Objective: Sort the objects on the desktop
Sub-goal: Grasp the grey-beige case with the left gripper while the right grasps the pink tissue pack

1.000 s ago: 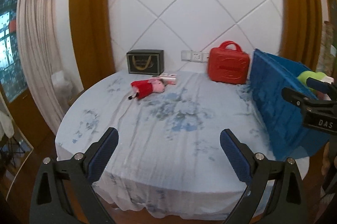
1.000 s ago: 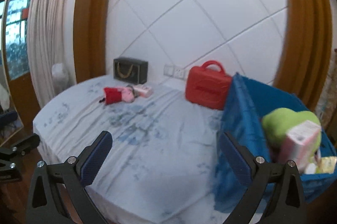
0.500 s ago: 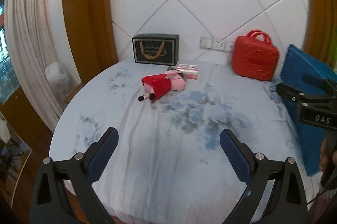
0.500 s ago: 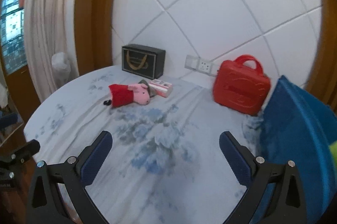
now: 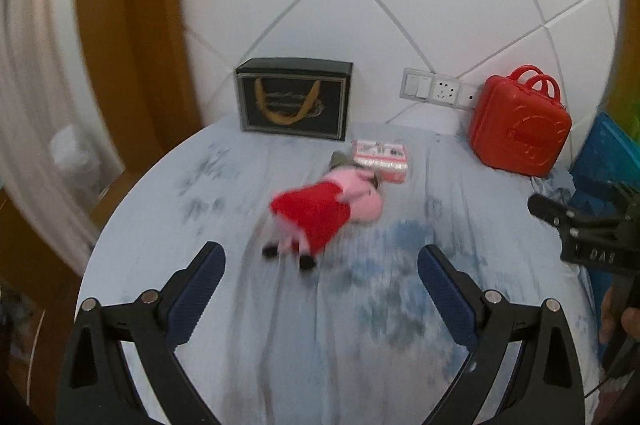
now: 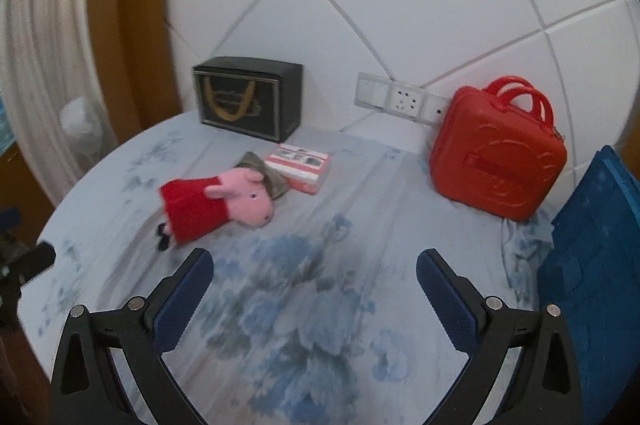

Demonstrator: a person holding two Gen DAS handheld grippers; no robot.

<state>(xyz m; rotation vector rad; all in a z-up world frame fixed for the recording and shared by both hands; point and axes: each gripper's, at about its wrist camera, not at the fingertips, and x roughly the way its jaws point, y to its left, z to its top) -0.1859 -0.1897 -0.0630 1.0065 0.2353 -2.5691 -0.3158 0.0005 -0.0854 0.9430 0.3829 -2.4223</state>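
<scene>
Pig toy [image 6: 216, 205] mid-table, tissue pack [image 6: 300, 167] behind, case [image 6: 498, 167] right.

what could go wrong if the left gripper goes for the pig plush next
The pig plush has its head over a grey-green item and close to the pink tissue pack; a grab at the head end may drag those along, so the red dress is probably safer. The left gripper is open and short of it, and the left wrist view is motion-blurred, so aim may drift. The loose tablecloth could bunch under the fingers.
</scene>
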